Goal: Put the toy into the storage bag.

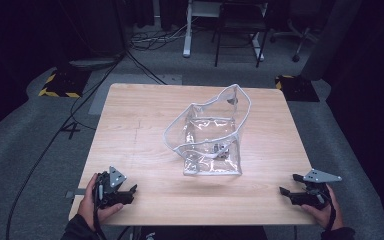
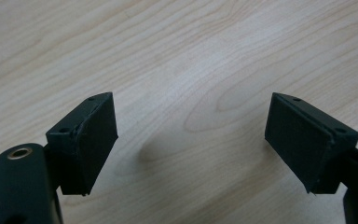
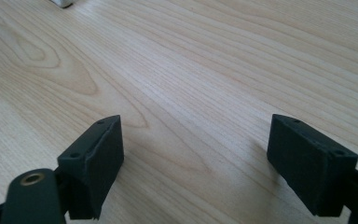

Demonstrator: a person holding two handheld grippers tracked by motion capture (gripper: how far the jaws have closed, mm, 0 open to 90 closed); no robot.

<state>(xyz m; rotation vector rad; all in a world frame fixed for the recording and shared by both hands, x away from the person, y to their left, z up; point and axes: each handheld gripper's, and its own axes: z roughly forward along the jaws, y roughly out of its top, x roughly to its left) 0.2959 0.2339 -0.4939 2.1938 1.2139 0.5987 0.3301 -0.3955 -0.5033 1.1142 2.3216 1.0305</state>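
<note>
Looks like a lab or studio: dark surroundings, grey carpet (image 1: 25, 150), floor cables (image 1: 87, 90), hazard-striped stand bases (image 1: 60, 84), desk frame (image 1: 187, 30), office chair (image 1: 300, 30), wooden table (image 1: 130, 125).

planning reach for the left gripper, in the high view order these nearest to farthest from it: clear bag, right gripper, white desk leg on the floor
1. clear bag, mid-table, right of the left gripper.
2. right gripper, along the near edge at the table's right.
3. white desk leg, on the floor beyond the table.

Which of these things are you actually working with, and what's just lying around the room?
Likely in use:
clear plastic bag with white trim
light wooden table
left gripper, open
right gripper, open

Just background:
black-and-yellow striped floor plates
black floor cables
black metal chair
</note>
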